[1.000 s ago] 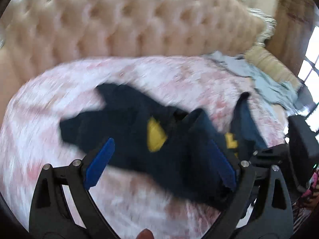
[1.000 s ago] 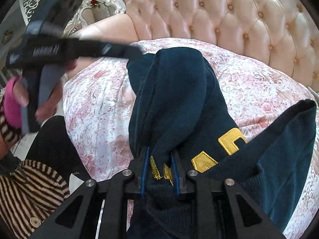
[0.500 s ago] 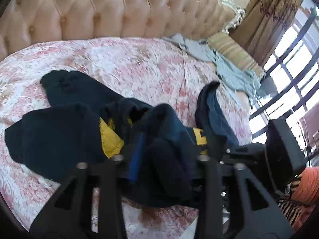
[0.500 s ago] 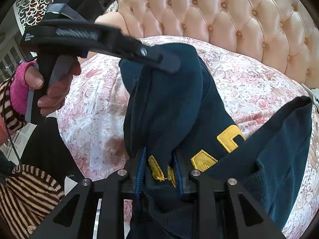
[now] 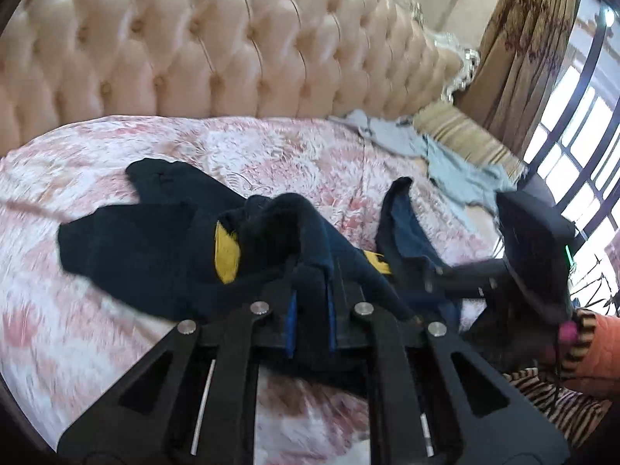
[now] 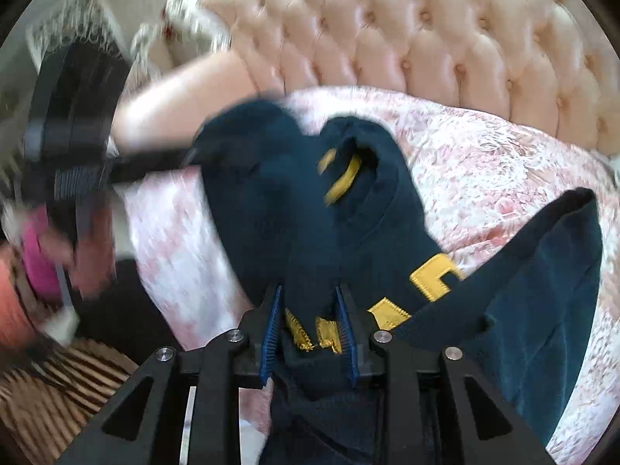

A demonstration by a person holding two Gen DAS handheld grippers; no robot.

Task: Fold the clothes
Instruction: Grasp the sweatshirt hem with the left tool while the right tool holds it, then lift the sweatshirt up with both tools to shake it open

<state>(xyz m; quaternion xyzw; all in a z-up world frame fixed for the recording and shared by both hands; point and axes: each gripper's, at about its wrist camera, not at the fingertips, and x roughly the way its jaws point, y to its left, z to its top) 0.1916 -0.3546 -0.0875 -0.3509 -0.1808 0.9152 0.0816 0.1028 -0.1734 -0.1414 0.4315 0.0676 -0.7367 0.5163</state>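
Item: dark navy knit sweater with yellow appliqué lettering, bunched and unfolded on the bed with the pink floral cover. We place its bulk toward the near edge of the bed, with one dark end reaching toward the tufted cream headboard.

Left claw: drawn together and clamped on a fold of the sweater. The garment lies ahead of it and to its left, spreading out over the cover.

Right claw: gripping a thick bundle of the same sweater, lettering caught between the blue pads; we read its pads as easing very slightly apart on the cloth. The fabric rises from it toward the headboard and a second panel hangs off to its right.

Governing relation: both claws hold the sweater at the near edge, close together, the right claw just beside the left in the left wrist view. We judge the garment's long axis to run away from us toward the headboard, so spreading it calls for the claws to part sideways along the near edge.

Also present: pale blue garment near the far right corner.
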